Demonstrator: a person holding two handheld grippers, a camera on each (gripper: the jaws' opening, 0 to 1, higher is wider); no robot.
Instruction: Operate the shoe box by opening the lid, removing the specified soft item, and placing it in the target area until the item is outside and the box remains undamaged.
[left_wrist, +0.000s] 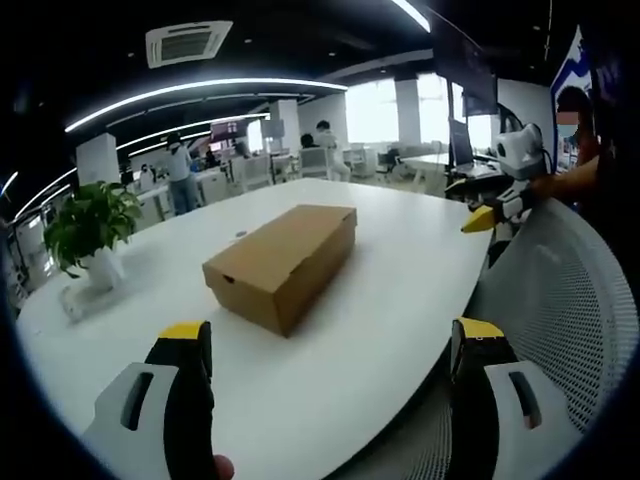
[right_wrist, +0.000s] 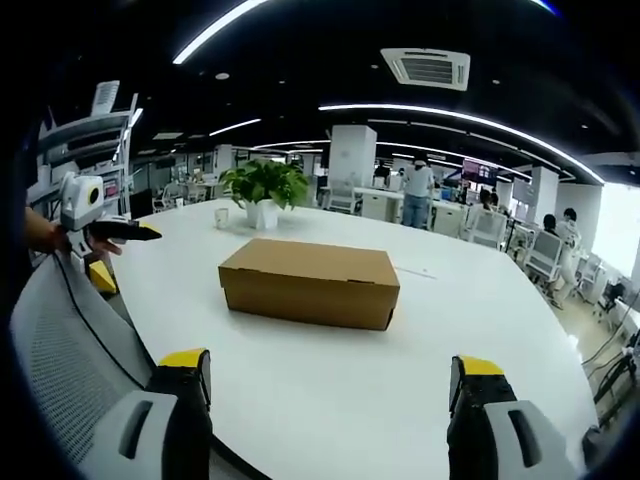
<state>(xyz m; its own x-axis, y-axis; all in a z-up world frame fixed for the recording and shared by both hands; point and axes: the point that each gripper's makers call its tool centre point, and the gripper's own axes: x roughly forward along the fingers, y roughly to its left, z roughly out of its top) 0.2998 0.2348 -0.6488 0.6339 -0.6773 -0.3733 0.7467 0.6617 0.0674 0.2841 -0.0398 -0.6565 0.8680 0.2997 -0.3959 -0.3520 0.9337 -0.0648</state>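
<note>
Left gripper view
Nearest: left gripper (left_wrist: 330, 350) rises from the bottom edge with yellow-tipped jaws spread wide and nothing between them; a fingertip shows at the foot of the left jaw.
Chair: white mesh chair back (left_wrist: 560, 300) sits just under the right jaw, at the table's rounded edge, which suggests the person stands behind it and has not reached in.
Task thing: shoe box (left_wrist: 285, 262), plain brown cardboard, lies flat on the white table (left_wrist: 330, 400) with its lid shut, one corner turned toward this camera, well apart from the jaws.
Other tong: right gripper (left_wrist: 480, 218) comes in from the right, a hand around its handle, its yellow tip aimed toward the table.
Around: potted plant (left_wrist: 92, 228) stands near the far left edge; people and desks fill the office behind.

Right gripper view
Nearest: right gripper's own jaws are parted wide and empty, framing the box from a distance.
Task thing: shoe box (right_wrist: 310, 283) shows a long side, lid closed and flush.
Other tong: left gripper (right_wrist: 125, 231) enters from the left above the chair back (right_wrist: 70, 350); whether its jaws are parted cannot be told from this angle.
Around: potted plant (right_wrist: 263, 190) stands beyond the box with a small cup (right_wrist: 221, 216) beside it.
Judgement: both tongs look readied for a two-sided approach to the lid; the opening has not begun.
</note>
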